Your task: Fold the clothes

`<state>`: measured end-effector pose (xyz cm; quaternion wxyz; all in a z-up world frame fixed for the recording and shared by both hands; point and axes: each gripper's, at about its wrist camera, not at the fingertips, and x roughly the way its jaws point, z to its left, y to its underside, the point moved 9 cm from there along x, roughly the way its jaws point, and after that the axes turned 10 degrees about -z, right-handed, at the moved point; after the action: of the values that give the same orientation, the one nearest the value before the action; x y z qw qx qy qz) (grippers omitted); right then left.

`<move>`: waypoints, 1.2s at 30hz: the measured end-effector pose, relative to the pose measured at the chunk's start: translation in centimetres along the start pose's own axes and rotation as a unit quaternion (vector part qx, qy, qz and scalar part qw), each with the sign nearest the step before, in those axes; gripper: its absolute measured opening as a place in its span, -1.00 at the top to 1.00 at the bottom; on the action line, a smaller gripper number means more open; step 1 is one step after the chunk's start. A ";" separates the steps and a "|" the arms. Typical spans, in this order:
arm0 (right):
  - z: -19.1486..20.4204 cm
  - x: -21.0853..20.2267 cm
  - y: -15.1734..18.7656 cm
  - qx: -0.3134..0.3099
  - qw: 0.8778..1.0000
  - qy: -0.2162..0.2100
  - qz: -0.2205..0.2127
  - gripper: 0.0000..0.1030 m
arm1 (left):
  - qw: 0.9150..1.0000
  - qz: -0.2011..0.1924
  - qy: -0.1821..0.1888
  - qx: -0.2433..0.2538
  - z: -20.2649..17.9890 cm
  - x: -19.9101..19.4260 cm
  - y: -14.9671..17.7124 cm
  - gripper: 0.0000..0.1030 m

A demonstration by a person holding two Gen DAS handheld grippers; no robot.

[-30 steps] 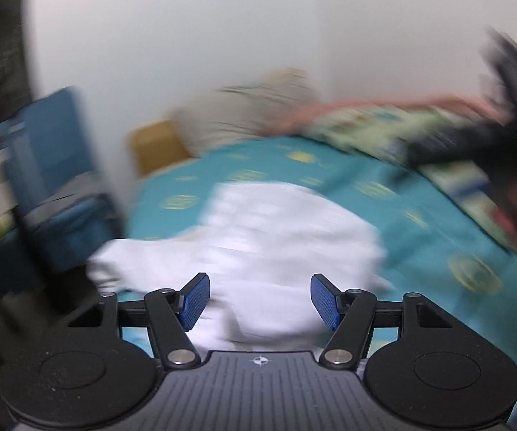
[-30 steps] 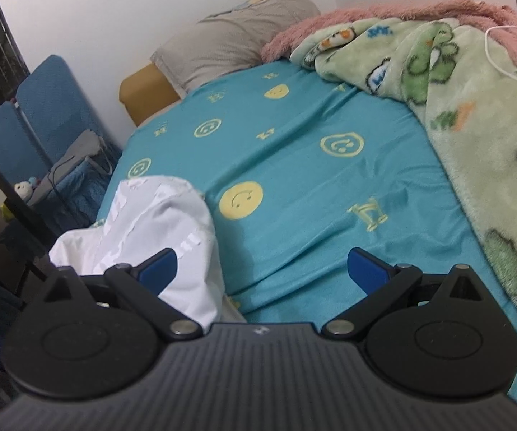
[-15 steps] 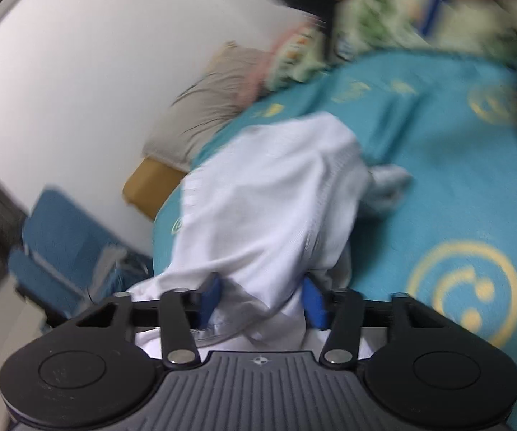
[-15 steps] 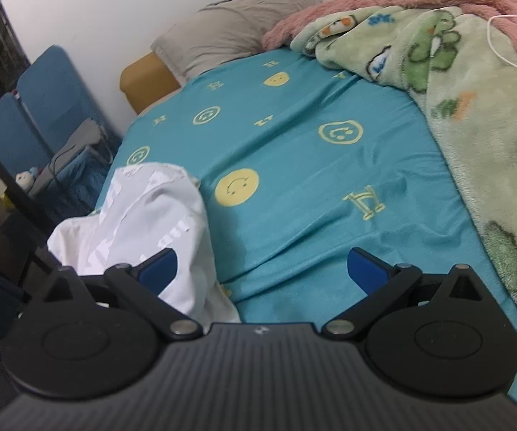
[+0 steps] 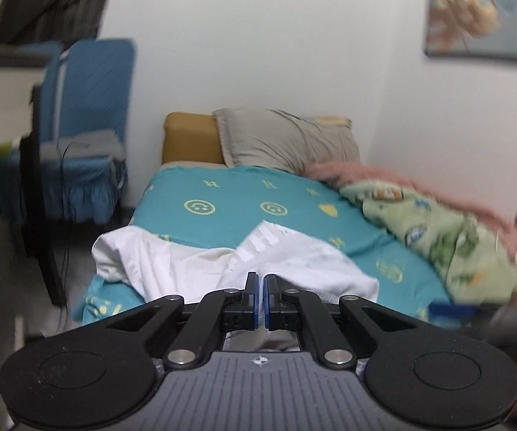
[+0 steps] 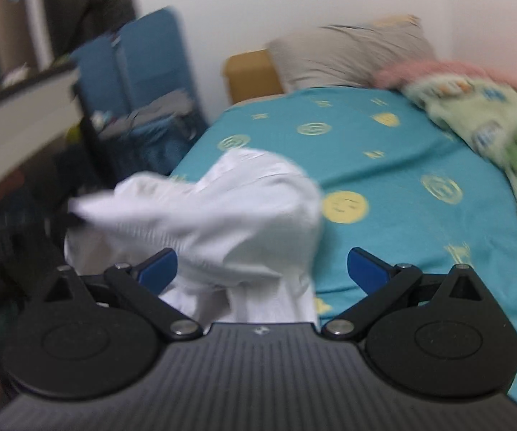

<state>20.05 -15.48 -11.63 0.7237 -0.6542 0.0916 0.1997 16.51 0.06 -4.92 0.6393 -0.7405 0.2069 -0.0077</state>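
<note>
Left gripper [image 5: 261, 296] clenched on white garment [image 5: 294, 265] edge at the bed's [image 5: 229, 194] near-left corner; right gripper [image 6: 262, 269] spread, holding nothing. Risk: thin pinch slips, garment slides off the edge.

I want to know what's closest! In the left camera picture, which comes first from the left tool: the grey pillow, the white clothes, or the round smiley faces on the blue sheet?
1. White clothes, right at the left tool.
2. Smiley faces, mid-bed beyond the clothes.
3. Grey pillow, at the far head of the bed.
</note>
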 end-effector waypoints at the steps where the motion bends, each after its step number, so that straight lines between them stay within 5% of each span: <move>1: 0.7 0.5 0.6 -0.019 1.000 -0.002 0.009 -1.00 | 1.000 -0.002 -0.002 -0.012 0.5 0.1 -0.3 0.94; 6: 2.0 2.1 1.5 -0.033 0.999 0.001 0.007 -1.00 | 0.997 -0.019 0.016 -0.079 2.0 -0.1 -1.6 0.95; 14: 2.4 3.9 -0.9 0.006 0.998 0.007 -0.070 -1.00 | 0.996 -0.019 0.034 -0.080 0.8 0.7 -0.7 0.95; 18: -0.5 2.1 -3.1 0.066 0.990 0.036 -0.123 -1.00 | 0.996 -0.018 0.043 -0.078 0.0 1.1 -0.1 0.95; 23: -3.2 -0.1 -4.8 0.171 0.975 0.019 -0.141 -1.00 | 0.996 -0.011 0.070 -0.047 -2.7 0.8 1.2 0.95; 28: -5.2 0.4 -2.6 0.170 0.980 0.074 -0.076 -1.00 | 0.993 -0.043 0.089 -0.061 -3.3 -0.4 0.1 0.96; 36: -6.7 1.3 4.8 0.144 0.973 0.144 0.104 -1.00 | 0.984 -0.084 0.077 -0.139 -0.2 -2.0 -2.3 0.97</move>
<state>20.14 -21.59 -17.34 0.7645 -0.5521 0.2906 0.1624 15.35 0.73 -2.18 0.5090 -0.8344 0.1916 -0.0894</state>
